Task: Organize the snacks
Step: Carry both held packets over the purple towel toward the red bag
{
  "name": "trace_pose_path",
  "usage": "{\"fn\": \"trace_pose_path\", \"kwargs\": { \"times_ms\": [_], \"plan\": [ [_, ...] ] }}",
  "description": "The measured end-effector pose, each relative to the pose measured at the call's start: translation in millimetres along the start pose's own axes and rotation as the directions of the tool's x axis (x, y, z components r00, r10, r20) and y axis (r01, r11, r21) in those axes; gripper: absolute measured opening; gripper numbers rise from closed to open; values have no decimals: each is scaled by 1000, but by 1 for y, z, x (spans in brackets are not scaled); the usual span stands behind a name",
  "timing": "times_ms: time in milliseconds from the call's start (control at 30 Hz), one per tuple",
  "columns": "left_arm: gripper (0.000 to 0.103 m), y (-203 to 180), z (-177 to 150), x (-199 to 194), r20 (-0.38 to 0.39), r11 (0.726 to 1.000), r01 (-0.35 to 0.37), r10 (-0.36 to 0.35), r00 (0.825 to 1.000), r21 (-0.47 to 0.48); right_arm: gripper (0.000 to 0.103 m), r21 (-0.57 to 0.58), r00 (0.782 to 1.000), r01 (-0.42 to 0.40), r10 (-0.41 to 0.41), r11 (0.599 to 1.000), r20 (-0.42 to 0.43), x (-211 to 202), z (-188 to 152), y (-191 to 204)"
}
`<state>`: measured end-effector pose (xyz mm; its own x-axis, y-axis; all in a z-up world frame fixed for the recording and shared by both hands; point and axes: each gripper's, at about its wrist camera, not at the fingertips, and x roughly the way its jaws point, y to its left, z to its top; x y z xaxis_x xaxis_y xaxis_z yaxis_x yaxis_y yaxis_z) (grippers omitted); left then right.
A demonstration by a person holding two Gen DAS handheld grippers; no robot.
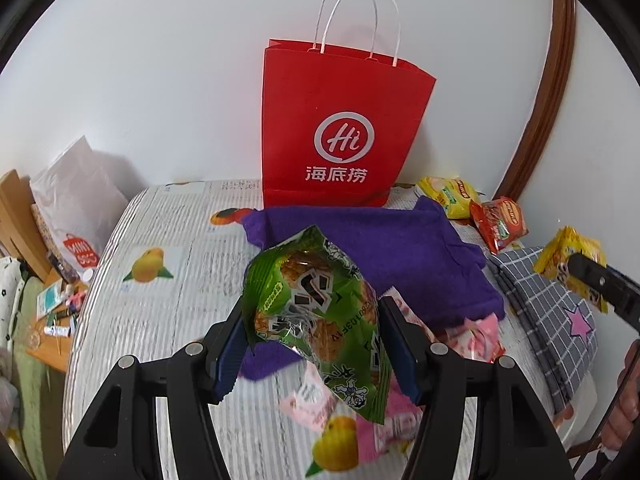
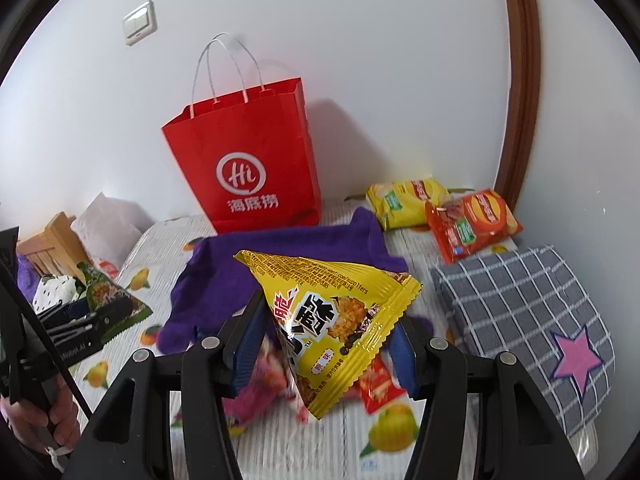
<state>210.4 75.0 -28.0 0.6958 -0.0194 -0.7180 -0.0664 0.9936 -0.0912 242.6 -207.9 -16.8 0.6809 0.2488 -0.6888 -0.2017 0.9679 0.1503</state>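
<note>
— What have I got in each hand?

— My left gripper (image 1: 316, 340) is clamped on the green snack packet (image 1: 316, 316), my right gripper (image 2: 326, 350) on the yellow snack packet (image 2: 332, 320), both lifted above the bed's (image 1: 160, 240) middle.

— And the red paper bag (image 1: 340, 128)?

— Upright at the bed's far edge against the wall, behind the purple cloth (image 1: 380, 248). Two more packets lie near the far right corner.

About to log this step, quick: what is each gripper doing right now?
Left gripper: jaws shut on the green snack packet.
Right gripper: jaws shut on the yellow snack packet.
</note>
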Motion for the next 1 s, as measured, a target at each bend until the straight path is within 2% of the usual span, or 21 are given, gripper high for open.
{"fn": "trace_pose_path", "kwargs": {
  "times_ms": [133,300,733,900,1000],
  "plan": [
    [60,1,14,16,-2,1000,-18,18,1000,17,56,7,999,-20,21,1000,-36,26,22,1],
    [60,4,30,40,-12,999,-41,41,999,17,56,3,998,-63,63,998,-26,48,43,5],
    [60,-2,67,94,-19,999,-47,47,999,16,56,7,997,-58,59,998,-55,117,88,7],
    [60,-10,72,107,-12,999,-30,31,999,31,56,41,995,-86,88,995,-56,138,90,2],
    [60,-14,73,120,-21,999,-27,28,999,43,56,51,992,-82,86,995,-96,157,87,-1]
  ]
}}
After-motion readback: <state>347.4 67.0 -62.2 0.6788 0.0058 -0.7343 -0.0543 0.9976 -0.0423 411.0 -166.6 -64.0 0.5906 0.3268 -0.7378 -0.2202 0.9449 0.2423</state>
